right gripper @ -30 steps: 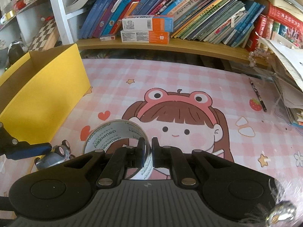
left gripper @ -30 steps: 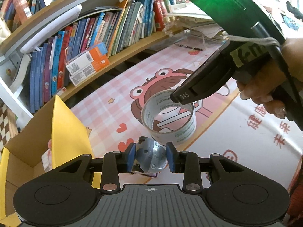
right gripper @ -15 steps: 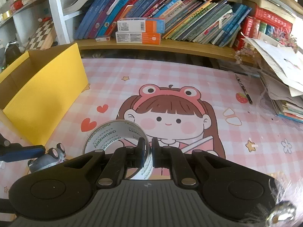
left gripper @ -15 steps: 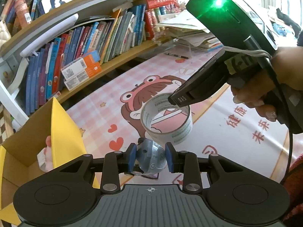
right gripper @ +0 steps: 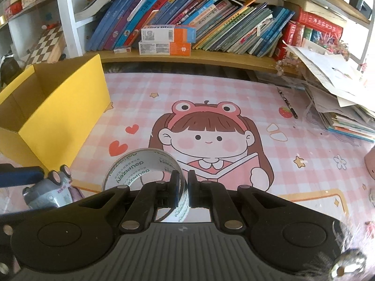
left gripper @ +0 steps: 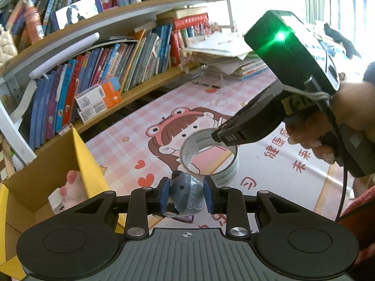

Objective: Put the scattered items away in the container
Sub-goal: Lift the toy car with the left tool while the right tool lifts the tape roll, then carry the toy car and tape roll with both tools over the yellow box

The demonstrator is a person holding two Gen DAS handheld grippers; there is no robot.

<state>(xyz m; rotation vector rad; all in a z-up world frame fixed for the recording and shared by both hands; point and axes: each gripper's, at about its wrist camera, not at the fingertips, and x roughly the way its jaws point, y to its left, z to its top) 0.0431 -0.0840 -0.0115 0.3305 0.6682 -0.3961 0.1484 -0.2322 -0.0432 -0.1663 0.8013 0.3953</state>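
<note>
Container first: the yellow cardboard box (left gripper: 86, 161) sits open at your left on the pink cartoon mat (right gripper: 211, 98), and over the last second it has filled more of the left wrist view, so its inside now shows with a pink-and-white soft item (left gripper: 68, 188) already lying in it. Both of your hands have come up off the mat and swung toward that side, which I read as the carry being under way rather than the pick. Your right gripper (right gripper: 184, 188) is pinched tight on the wall of the clear tape roll (right gripper: 140, 171), one finger inside the ring and one outside, as it was a second ago, and the roll hangs clear of the mat. Your left gripper (left gripper: 186, 195) has its blue pads against the small grey-blue toy car (left gripper: 186, 194), and its jaws are closing a little further on it, so that hold is firming up. Both items are lifted but neither is over the box yet; the car is nearer, just beside its yellow wall. Watch the car's rounded body, which could slip from the pads.
</note>
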